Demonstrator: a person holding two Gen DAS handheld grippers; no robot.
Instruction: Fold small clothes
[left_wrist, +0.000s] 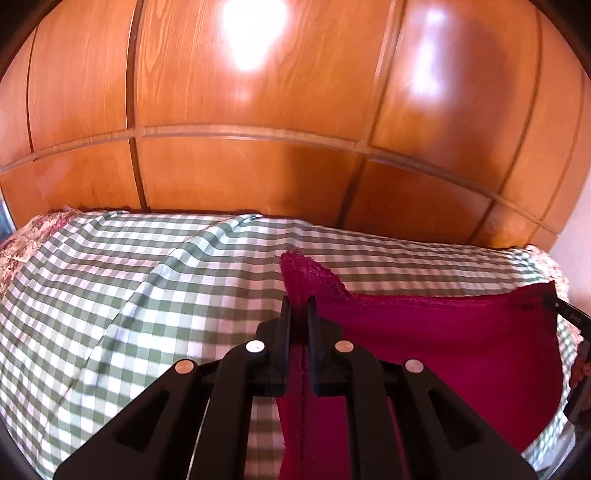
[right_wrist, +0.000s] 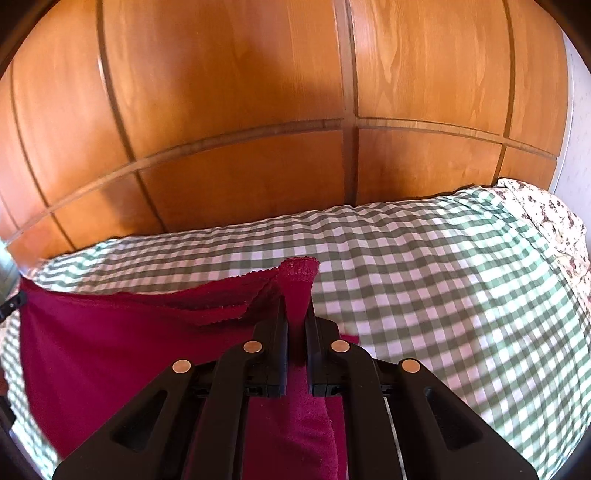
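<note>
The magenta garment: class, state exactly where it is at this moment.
The magenta garment hangs stretched above the green checked cloth, in front of the wooden panelling, pinched between the left claw and right claw.

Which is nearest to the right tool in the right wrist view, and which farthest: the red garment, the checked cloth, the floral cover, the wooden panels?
1. Red garment, clamped in the right tool.
2. Checked cloth, spread underneath.
3. Floral cover, at the far right edge.
4. Wooden panels, behind everything.
</note>
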